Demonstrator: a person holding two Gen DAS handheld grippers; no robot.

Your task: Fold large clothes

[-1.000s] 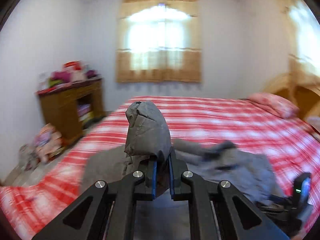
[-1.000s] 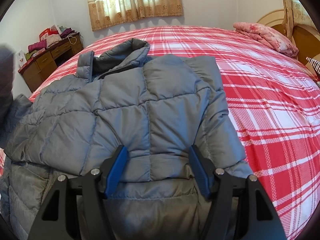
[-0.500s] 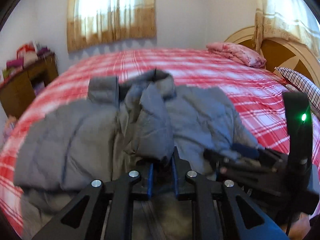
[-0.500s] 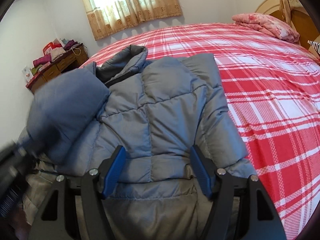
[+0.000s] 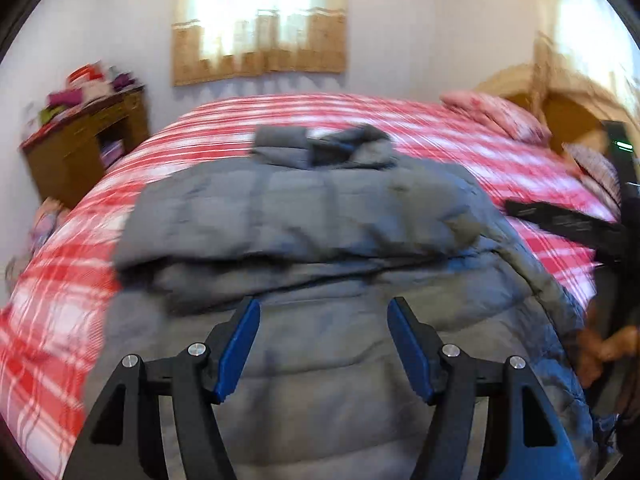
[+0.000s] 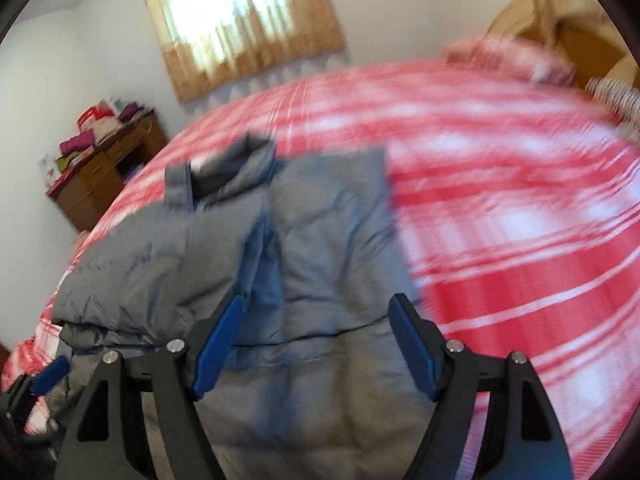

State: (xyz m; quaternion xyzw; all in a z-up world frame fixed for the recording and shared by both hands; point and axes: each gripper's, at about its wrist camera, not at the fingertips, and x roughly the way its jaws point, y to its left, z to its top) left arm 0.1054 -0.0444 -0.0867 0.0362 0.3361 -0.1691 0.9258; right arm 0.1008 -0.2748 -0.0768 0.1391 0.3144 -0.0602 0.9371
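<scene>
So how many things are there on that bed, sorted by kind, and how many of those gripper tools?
Grey quilted puffer jackets: 1
Pink floral pillows: 1
Striped pillows: 1
Black grippers with blue pads: 2, left gripper and right gripper, both open and holding nothing
Total: 5

— How does the left gripper (image 5: 323, 340) stand?
— At the bottom centre of its frame, blue pads (image 5: 237, 354) spread wide; the jaws have just been opening, nothing pinched between them.
— And the right gripper (image 6: 316, 340)?
— Bottom centre too, jaws just widened, pads (image 6: 412, 344) apart and pressing on nothing.
</scene>
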